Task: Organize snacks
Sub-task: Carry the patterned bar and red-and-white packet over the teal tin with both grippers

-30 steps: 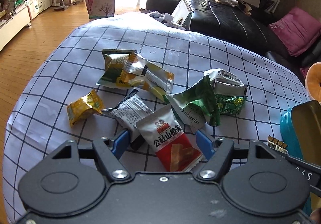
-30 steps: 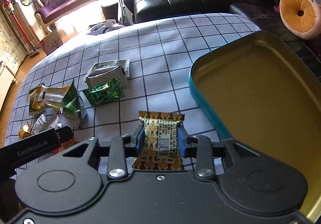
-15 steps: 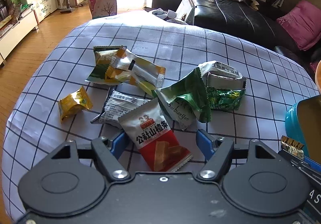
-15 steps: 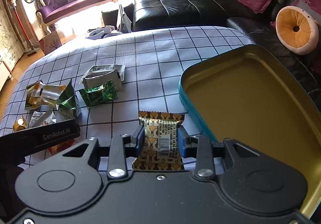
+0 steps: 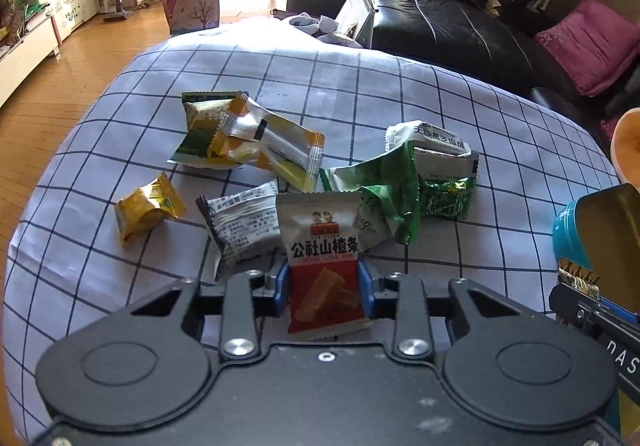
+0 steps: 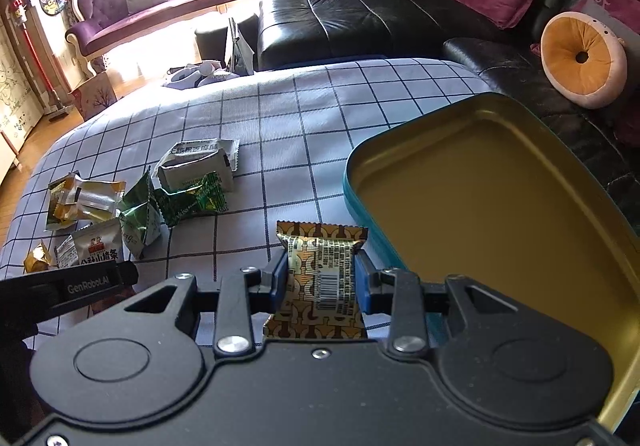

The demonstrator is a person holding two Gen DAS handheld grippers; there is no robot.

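Observation:
A red and white snack packet (image 5: 320, 242) sits between the blue pads of my left gripper (image 5: 323, 278). Its jaws are closing and the pads press on both sides of the packet. The packet rests at the near edge of a snack pile on the checked cloth (image 5: 360, 94). My right gripper (image 6: 321, 278) is shut on a brown and gold snack packet (image 6: 320, 246), held just left of the open teal tin (image 6: 352, 198). The tin's gold inside is bare. The same red and white packet (image 6: 98, 250) shows at far left in the right wrist view.
Loose on the cloth lie a yellow candy (image 5: 146, 212), a grey packet (image 5: 244, 226), an orange and white packet (image 5: 264, 142), green packets (image 5: 384, 194) and a white packet (image 5: 432, 142). A black sofa (image 6: 360, 22) stands behind the table, wooden floor (image 5: 80, 58) to the left.
The left jaws have come together onto the red and white packet, which now stands straight between the pads. The right gripper still holds the brown packet, nearly still.

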